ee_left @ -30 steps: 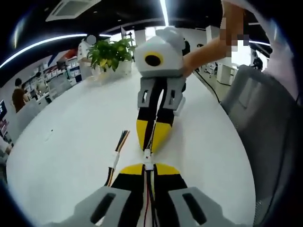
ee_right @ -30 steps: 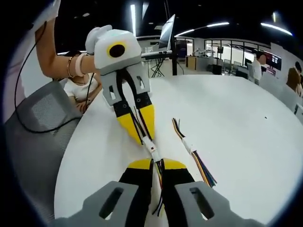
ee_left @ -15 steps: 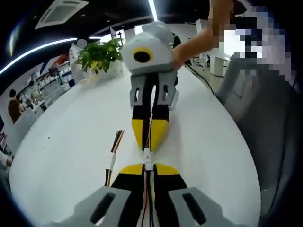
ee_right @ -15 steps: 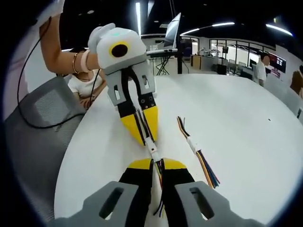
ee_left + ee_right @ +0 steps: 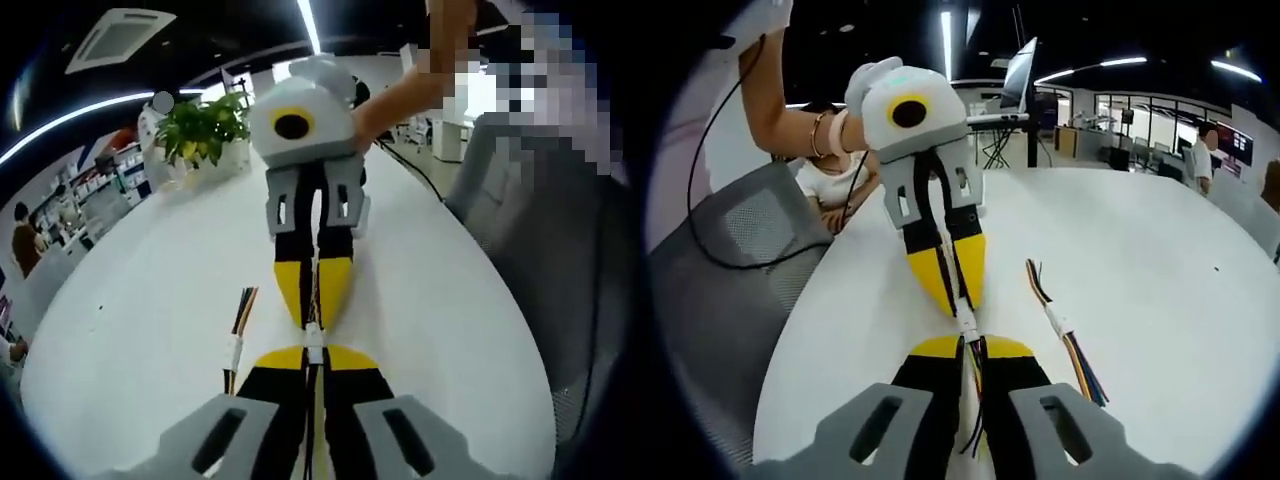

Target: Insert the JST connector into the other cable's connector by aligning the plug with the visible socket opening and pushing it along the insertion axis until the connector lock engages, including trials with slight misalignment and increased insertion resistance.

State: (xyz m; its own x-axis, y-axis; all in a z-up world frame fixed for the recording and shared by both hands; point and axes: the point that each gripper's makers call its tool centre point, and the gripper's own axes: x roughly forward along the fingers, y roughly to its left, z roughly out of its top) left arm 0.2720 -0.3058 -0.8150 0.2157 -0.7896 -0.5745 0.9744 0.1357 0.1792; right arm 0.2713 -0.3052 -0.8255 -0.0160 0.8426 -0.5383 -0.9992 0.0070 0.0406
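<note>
In the left gripper view my left gripper (image 5: 314, 353) is shut on a thin cable that ends in a small white JST connector (image 5: 314, 339) just past its yellow tips. Facing it tip to tip, my right gripper (image 5: 314, 318) is shut on the other cable. In the right gripper view the white connector pair (image 5: 967, 322) sits between my right gripper (image 5: 972, 346) and my left gripper (image 5: 959, 308), with the two connectors touching in one line. The jaws hide the seam between them. Both hover just above the white table (image 5: 1140, 260).
A spare multicolour wire harness (image 5: 1061, 327) (image 5: 237, 342) lies on the table beside the grippers. A potted plant (image 5: 203, 128) stands at the far end. A grey chair (image 5: 720, 290) and a person's arm (image 5: 790, 125) are at the table's edge.
The two grippers have closed in on each other. The stretch of white connector between their yellow tips is shorter than a second ago. The spare harness has stayed put.
</note>
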